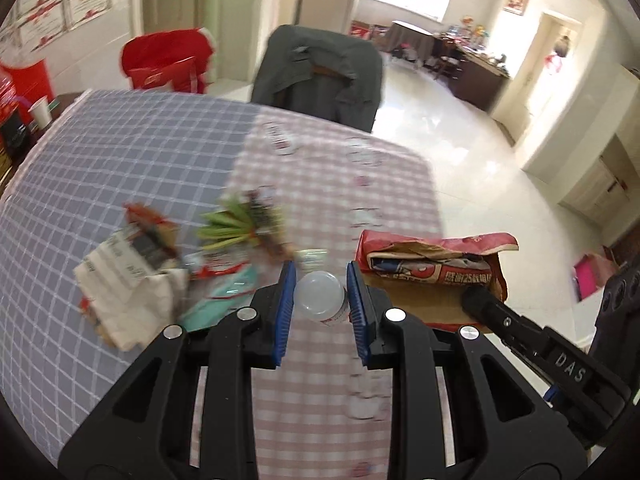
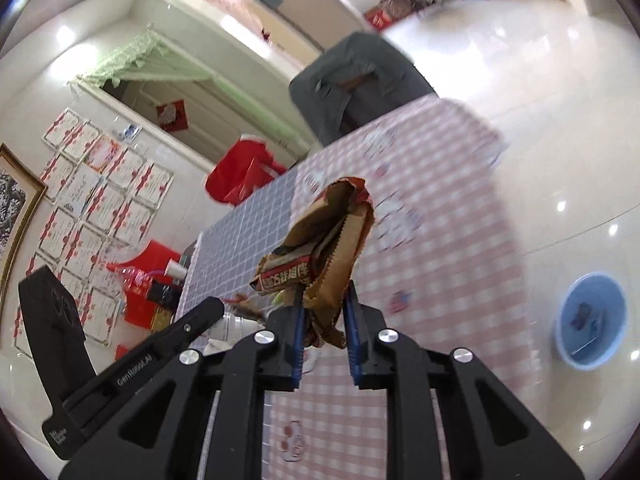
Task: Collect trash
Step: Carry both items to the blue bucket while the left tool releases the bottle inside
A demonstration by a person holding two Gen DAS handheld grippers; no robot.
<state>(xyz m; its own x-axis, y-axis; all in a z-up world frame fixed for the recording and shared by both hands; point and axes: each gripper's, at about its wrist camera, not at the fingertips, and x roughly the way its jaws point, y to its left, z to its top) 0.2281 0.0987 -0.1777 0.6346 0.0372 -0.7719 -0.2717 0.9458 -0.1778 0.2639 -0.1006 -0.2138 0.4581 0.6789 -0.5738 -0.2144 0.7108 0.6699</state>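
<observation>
My left gripper (image 1: 321, 280) is shut on a clear plastic bottle (image 1: 320, 298), held base-forward above the checked tablecloth (image 1: 140, 168). My right gripper (image 2: 322, 298) is shut on a crumpled brown and red paper bag (image 2: 328, 236) and holds it up above the table; the bag also shows in the left wrist view (image 1: 434, 264), with the right gripper's finger (image 1: 480, 304) beside it. A pile of trash lies on the table to the left: crumpled white paper (image 1: 128, 284), wrappers and green strips (image 1: 236, 224).
A blue plastic basin (image 2: 590, 320) stands on the tiled floor to the right of the table. A chair draped with a grey jacket (image 1: 320, 76) stands at the table's far side. Red bags (image 1: 168, 60) and a white paper cup (image 1: 40, 110) are at the far left.
</observation>
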